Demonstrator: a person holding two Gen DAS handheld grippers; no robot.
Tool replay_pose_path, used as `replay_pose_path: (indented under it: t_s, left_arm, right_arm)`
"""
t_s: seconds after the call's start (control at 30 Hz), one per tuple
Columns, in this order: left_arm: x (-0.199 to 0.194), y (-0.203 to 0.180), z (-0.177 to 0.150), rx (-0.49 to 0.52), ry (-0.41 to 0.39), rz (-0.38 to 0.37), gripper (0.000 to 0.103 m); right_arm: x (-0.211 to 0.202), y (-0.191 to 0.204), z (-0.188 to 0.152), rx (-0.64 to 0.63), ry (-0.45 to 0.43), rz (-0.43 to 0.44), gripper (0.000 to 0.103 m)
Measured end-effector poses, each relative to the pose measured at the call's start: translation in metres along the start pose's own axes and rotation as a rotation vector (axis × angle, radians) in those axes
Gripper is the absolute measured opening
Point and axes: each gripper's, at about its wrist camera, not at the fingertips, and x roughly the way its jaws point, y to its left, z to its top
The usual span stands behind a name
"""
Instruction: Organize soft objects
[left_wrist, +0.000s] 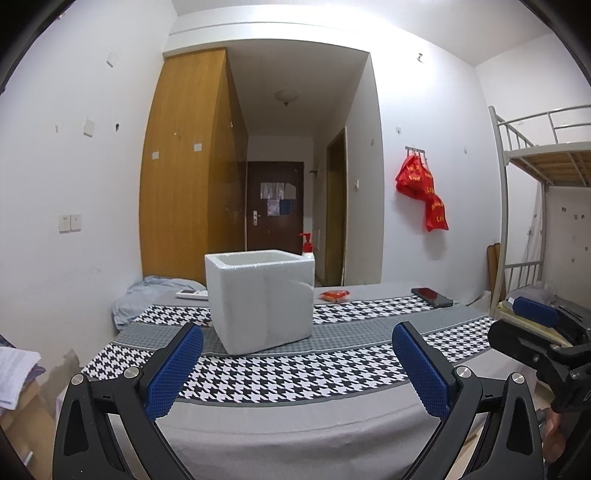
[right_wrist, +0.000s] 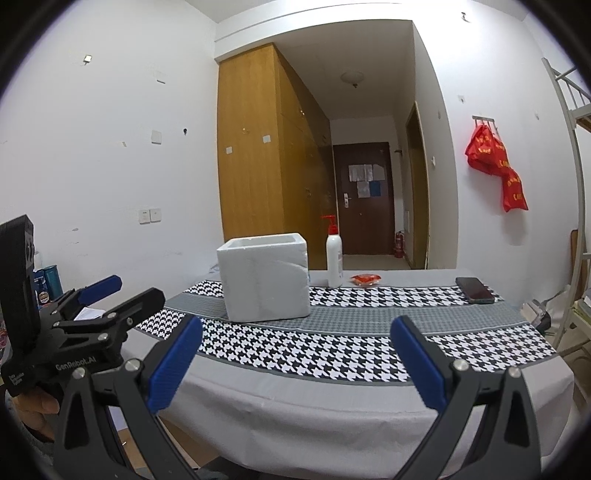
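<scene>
Bed (left_wrist: 295, 428) fills the lower half of both views, grey sheet with a black-and-white houndstooth cover (right_wrist: 332, 354) laid across it. Tall wooden wardrobe (left_wrist: 184, 184) stands on the left wall behind the bed, with a hallway and a dark door (right_wrist: 364, 199) past it. Metal bunk frame (left_wrist: 532, 147) at the right edge.

White foam box (left_wrist: 264, 302) sits open-topped on the cover, centre-left, well ahead of my jaws. I can't see inside it.

Red bags (right_wrist: 495, 166) hang from a wall hook on the right. A crumpled bluish cloth (left_wrist: 147, 295) lies at the far left end of the bed, behind and left of the box.

My left gripper (left_wrist: 297, 354) hovers over the near edge of the bed, jaws wide, nothing between them. My right gripper (right_wrist: 295, 350) hovers beside it, jaws also wide and empty. Each shows at the edge of the other's view.

White pump bottle with a red top (right_wrist: 334, 262) stands upright just right of the box. Dark phone (right_wrist: 474, 290) lies flat near the bed's right edge. White remote (left_wrist: 192, 294) lies left of the box, partly hidden. Small red soft packet (right_wrist: 365, 279) lies on the bed between bottle and phone, far side, apart from both.
</scene>
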Motion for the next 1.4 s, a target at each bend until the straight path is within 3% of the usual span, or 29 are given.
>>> replay_pose_path:
  t_s: [0.57, 1.4]
  left_arm:
    - [0.007, 0.015, -0.011, -0.018, 0.023, 0.041, 0.102]
    - [-0.001, 0.013, -0.011, -0.013, 0.018, 0.041, 0.102]
  right_arm:
    - [0.015, 0.013, -0.005, -0.019, 0.037, 0.014, 0.103]
    - [0.01, 0.016, -0.006, -0.032, 0.034, 0.015, 0.103]
